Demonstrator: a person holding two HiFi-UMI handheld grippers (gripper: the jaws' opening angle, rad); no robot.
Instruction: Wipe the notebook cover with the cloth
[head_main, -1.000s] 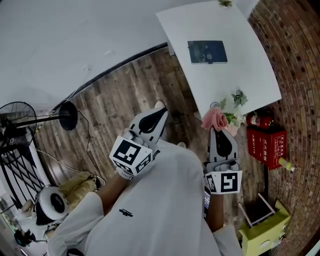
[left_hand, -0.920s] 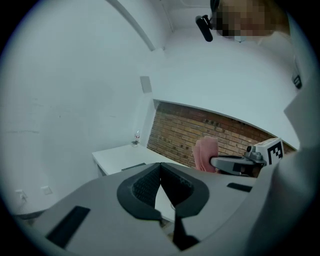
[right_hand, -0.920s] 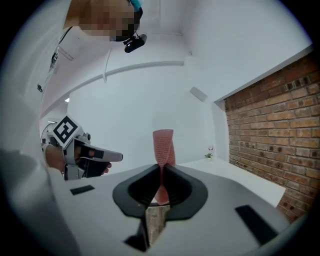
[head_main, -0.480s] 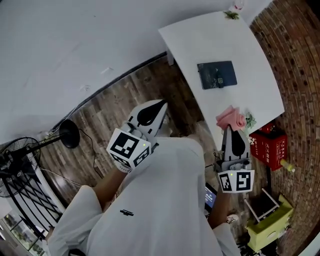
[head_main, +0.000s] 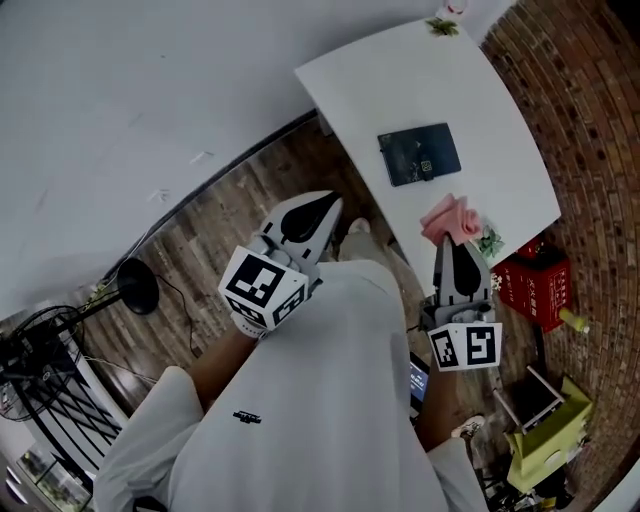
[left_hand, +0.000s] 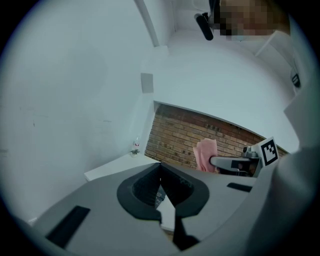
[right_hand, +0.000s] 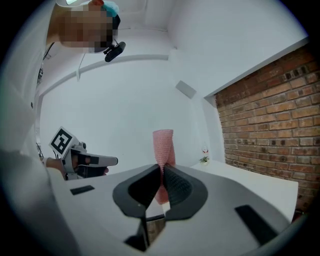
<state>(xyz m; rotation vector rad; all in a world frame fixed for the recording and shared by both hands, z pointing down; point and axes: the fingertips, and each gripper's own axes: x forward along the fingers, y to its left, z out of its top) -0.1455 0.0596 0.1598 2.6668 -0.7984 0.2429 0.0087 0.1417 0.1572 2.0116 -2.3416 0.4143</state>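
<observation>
On the white worktop (head_main: 380, 80) the dark notebook (head_main: 420, 154) lies flat, with nothing touching it. The right tongs (head_main: 455, 243) are closed on the pink cloth (head_main: 452, 218), which has come up from beside the worktop edge to near the notebook. The left tongs (head_main: 318, 208) are closed on nothing, above the floor (head_main: 230, 230). I judge the wiping has not yet begun.

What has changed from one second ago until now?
The right gripper, shut on the pink cloth, has carried it forward over the white table, closer to the dark notebook, not yet touching it. Nothing was taken or let go. The notebook stays flat on the table; the left gripper stays shut and empty, off the table.
</observation>
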